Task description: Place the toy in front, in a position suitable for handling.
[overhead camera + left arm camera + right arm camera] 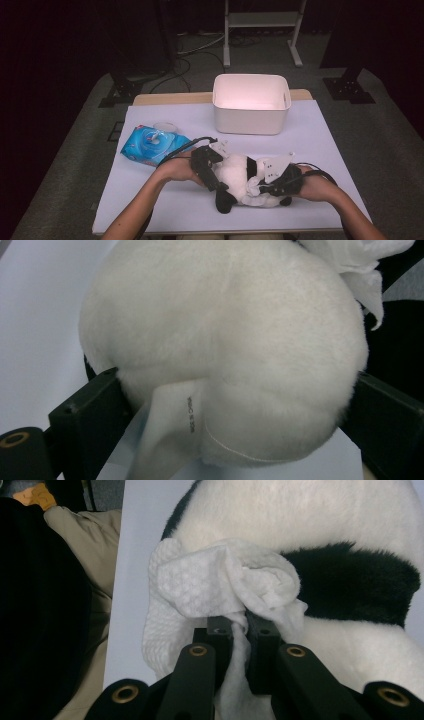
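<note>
High view: fluffy black-and-white plush panda (240,180), lying on table (165,205).

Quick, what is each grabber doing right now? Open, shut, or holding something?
Left gripper: jaws spread wide around the plush panda, pressing its white body on both sides.
Right gripper: shut on a white wet wipe, held against the panda.

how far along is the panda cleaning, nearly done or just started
Done: a wet wipe is out of the blue wipes pack and pinched in the right tool. In hand: the left tool clamps the plush panda on the table while the wipe presses on its fur. Left: how much fur is cleaned cannot be told; the white bin looks empty.
</note>
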